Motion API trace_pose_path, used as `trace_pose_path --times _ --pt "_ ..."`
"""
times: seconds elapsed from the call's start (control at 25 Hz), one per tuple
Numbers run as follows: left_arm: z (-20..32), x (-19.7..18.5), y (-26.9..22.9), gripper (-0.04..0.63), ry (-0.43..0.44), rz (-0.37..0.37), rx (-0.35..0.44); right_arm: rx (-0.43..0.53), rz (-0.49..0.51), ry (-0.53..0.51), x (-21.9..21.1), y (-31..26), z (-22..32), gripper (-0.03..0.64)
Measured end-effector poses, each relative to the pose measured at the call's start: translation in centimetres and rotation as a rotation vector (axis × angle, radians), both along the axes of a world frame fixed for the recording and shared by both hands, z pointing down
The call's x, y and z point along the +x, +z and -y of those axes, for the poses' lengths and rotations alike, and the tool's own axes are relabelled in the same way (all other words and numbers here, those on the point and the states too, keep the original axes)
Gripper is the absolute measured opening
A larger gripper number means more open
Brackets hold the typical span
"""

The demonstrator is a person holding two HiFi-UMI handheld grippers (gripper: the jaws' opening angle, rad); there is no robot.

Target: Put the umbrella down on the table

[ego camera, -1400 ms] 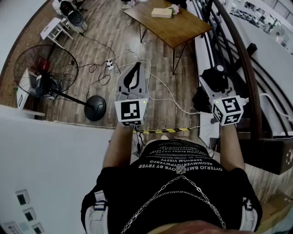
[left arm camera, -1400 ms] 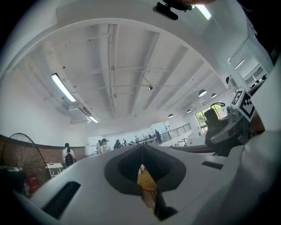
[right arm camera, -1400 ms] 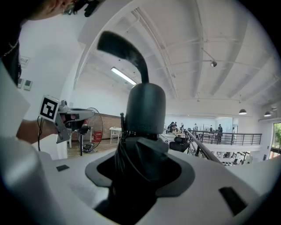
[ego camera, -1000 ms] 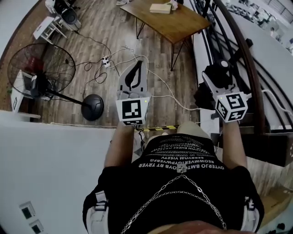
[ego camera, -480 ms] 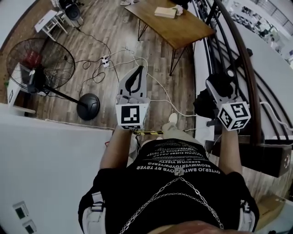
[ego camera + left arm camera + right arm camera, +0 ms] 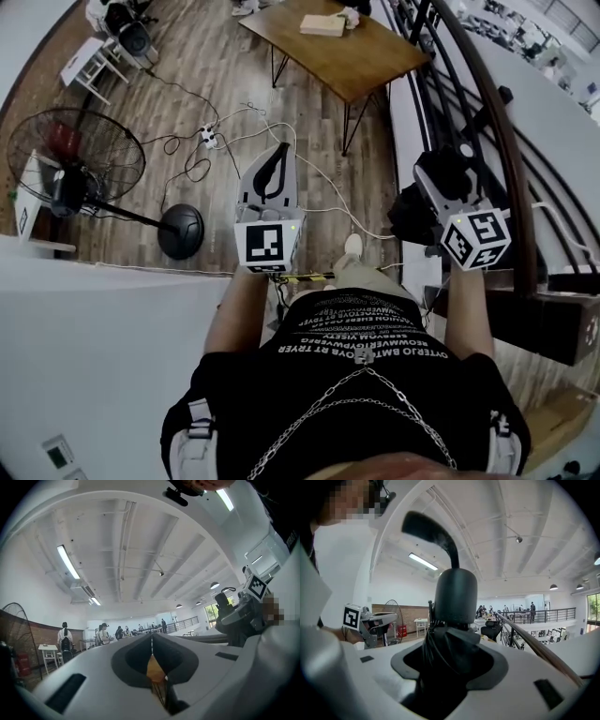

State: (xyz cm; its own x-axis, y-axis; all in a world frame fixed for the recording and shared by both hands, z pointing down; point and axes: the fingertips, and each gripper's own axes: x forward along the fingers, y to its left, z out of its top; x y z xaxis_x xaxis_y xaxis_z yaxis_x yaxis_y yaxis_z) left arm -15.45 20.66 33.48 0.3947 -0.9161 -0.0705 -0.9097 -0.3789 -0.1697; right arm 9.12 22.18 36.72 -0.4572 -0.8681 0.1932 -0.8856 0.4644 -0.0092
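Between the clamped jaws of the right gripper [image 6: 451, 660] a folded black fabric umbrella [image 6: 455, 597] with a curved handle is held, long axis upright, handle uppermost, well apart from the brown wooden table [image 6: 375, 66]. On the left gripper [image 6: 151, 639] the jaws are pressed together, empty.

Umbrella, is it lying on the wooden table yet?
No, the umbrella is clamped in the right claw, well away from the table.
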Motion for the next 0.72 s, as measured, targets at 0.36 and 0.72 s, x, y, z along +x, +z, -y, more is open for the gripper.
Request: trace_pose_path --times 0.36,0.72 --pt "4.3 2.5 0.1 0.031 0.018 0.026 -0.012 0.007 0.003 0.009 1.9 0.1 3.0 0.244" --pt "12.0 4.4 1.0 0.031 0.014 0.056 -0.061 0.027 -0.008 -0.014 2.8 0.0 10.7 0.244"
